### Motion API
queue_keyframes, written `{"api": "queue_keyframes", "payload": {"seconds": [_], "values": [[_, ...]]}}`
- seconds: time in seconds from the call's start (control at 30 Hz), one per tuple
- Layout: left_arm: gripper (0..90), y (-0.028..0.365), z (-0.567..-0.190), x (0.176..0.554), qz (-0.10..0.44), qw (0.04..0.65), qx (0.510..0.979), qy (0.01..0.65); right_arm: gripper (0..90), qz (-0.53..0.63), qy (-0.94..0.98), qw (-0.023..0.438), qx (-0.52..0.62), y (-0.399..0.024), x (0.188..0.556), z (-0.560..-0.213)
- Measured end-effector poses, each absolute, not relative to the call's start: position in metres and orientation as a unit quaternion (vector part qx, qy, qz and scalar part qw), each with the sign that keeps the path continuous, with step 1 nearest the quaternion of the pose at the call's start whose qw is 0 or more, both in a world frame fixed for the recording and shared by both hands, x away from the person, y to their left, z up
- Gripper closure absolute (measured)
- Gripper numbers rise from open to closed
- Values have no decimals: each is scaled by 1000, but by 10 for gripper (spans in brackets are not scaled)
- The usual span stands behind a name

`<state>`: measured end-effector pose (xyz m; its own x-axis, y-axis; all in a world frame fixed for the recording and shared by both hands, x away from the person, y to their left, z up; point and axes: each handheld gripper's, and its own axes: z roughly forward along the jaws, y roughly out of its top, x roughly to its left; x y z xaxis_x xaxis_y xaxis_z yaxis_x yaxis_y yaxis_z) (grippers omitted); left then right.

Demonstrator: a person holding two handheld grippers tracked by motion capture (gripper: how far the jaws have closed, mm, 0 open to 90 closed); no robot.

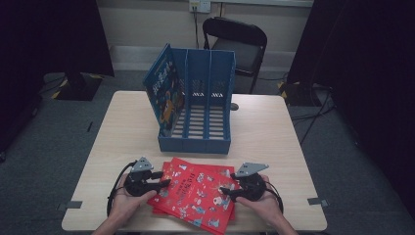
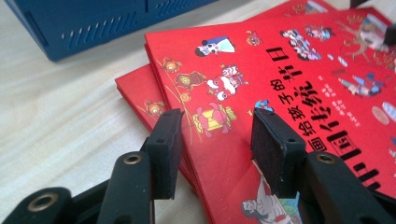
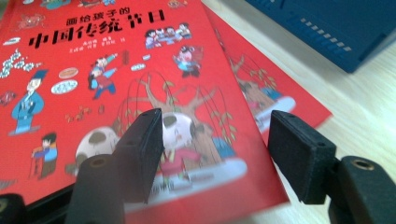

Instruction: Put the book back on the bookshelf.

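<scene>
On the pale wooden table (image 1: 274,132), both grippers' parted fingers straddle glossy red books (image 1: 198,193).

Glossy red paper books (image 1: 195,193) – blue plastic rack (image 1: 198,105) – pale matt wood-grain table (image 1: 274,132).

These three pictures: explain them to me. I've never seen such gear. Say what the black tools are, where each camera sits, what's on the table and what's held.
A person sits at a wooden table with a hand-held tool in each hand; each tool ends in two black jaws, its tongs. The wide picture comes from a camera above, looking down: left tongs, right tongs. The other two pictures come from small cameras riding on each tool, looking along its jaws. On the table lie red picture books, stacked unevenly, and behind them a blue file rack with a blue book leaning in its left slot. Both tongs stand open at the top book's edges, left and right; nothing is gripped yet.
</scene>
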<state>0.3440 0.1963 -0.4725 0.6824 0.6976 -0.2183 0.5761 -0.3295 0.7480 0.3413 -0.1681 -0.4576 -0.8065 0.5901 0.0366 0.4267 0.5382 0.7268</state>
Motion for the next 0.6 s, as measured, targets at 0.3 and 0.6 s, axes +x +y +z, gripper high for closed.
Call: {"api": "queue_keyframes", "payload": {"seconds": [0.3, 0.6], "values": [[556, 187, -472, 357, 66, 425, 815, 389, 310, 382, 874, 102, 283, -156, 345, -458], [593, 156, -472, 375, 55, 430, 820, 373, 315, 381, 874, 107, 282, -154, 352, -453]]}}
